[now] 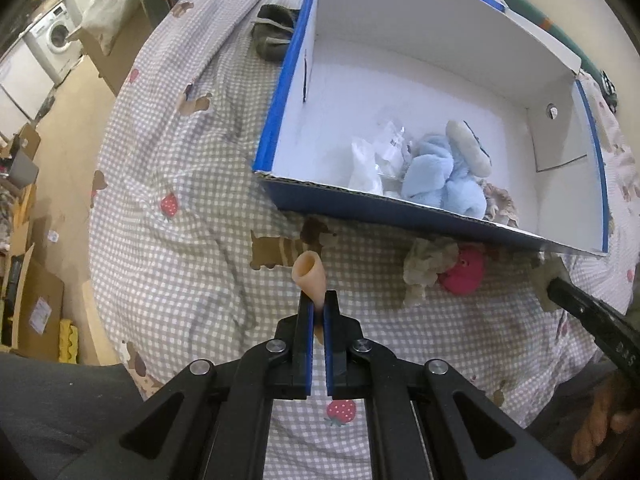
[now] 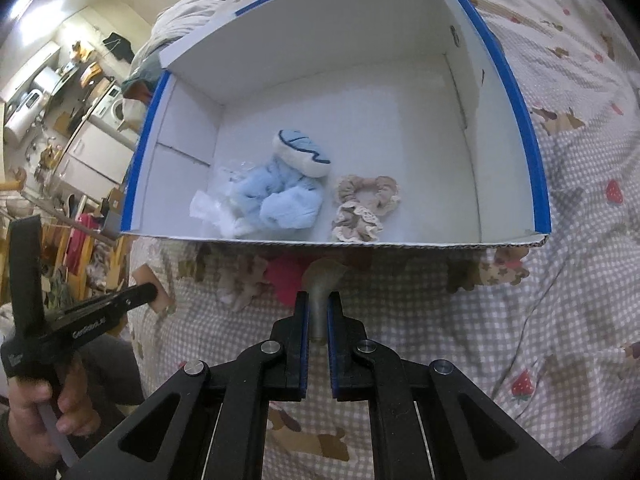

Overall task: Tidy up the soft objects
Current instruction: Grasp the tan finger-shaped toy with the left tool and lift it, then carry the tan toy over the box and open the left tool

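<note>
**Both Grippers Clamped, Box Ahead on the Bed**

My left gripper (image 1: pixel 319 304) is closed on a peach-coloured soft piece (image 1: pixel 309 276), which sticks up and out from between the blue pads. It hangs above the checked bedspread (image 1: pixel 192 208), short of the near wall of the blue-edged box (image 1: pixel 360 204).

My right gripper (image 2: pixel 318 304) is closed on a grey-beige soft piece (image 2: pixel 323 276), pinched between its pads with the wider end fanning out past the fingertips. It sits just before the box's near wall (image 2: pixel 360 245).

Inside the box, on the white floor:
- a light blue plush item (image 2: pixel 280 200), with a white oval piece (image 2: pixel 302 153) trimmed in dark blue lying on it;
- clear plastic wrapping (image 2: pixel 212 206) touching the plush on its left in the right wrist view;
- two beige scrunchies (image 2: pixel 360 204), just beside the plush, touching each other.

Outside the box, against its near wall, a pink soft item (image 1: pixel 462 274) and a beige frilled piece (image 1: pixel 426 264) lie touching on the bedspread. A dark grey item (image 1: pixel 274 32) lies beyond the box's far left side.
</note>
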`<state>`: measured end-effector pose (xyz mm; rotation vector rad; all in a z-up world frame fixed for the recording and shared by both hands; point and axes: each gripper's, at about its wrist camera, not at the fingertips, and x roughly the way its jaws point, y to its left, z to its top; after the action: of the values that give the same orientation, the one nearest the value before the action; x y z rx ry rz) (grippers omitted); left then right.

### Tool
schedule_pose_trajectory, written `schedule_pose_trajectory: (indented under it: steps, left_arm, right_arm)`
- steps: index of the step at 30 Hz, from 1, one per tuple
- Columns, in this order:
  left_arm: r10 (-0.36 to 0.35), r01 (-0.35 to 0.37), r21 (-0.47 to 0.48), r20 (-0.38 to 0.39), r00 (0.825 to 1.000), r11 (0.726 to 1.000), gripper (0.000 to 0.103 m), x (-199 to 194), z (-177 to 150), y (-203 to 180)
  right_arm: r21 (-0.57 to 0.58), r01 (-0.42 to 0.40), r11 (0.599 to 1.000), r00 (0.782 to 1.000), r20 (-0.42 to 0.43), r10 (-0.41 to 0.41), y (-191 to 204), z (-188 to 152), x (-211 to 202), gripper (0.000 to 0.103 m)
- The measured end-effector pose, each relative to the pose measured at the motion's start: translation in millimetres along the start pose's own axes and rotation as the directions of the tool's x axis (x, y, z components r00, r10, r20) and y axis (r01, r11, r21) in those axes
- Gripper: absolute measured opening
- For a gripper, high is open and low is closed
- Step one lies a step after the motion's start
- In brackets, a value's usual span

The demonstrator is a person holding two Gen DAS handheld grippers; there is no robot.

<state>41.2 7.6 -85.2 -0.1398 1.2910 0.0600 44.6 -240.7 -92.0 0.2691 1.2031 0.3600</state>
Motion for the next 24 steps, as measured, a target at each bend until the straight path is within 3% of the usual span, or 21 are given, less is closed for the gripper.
schedule_pose_trajectory:
  steps: [5, 12, 18, 24]
  left_arm:
    - [-0.002, 0.004, -0.043, 0.035, 0.999, 0.999, 0.004, -16.7, 8.2, 9.5]
    - [0.019, -0.013, -0.035, 0.183, 0.983, 0.999, 0.004, -68.3, 21.4, 9.5]
    - [0.021, -0.021, -0.004, 0.278, 0.96, 1.0, 0.004, -96.1, 47.0, -1.2]
    - [0.0, -0.016, 0.047, 0.321, 0.947, 0.999, 0.004, -104.8, 73.0, -22.0]
  right_arm:
    - [0.004, -0.041, 0.999, 0.999, 0.015, 0.041, 2.0, -3.0, -15.9, 0.009]
    - [-0.061, -0.098, 0.993, 0.988, 0.113, 0.104, 18.4, 3.1, -63.5, 0.009]
    - [-0.08, -0.109, 0.991, 0.971, 0.207, 0.123, 23.2, 27.6, -90.7, 0.009]
    - [-0.085, -0.106, 0.991, 0.957, 0.262, 0.125, 25.9, 60.6, -100.0, 0.009]
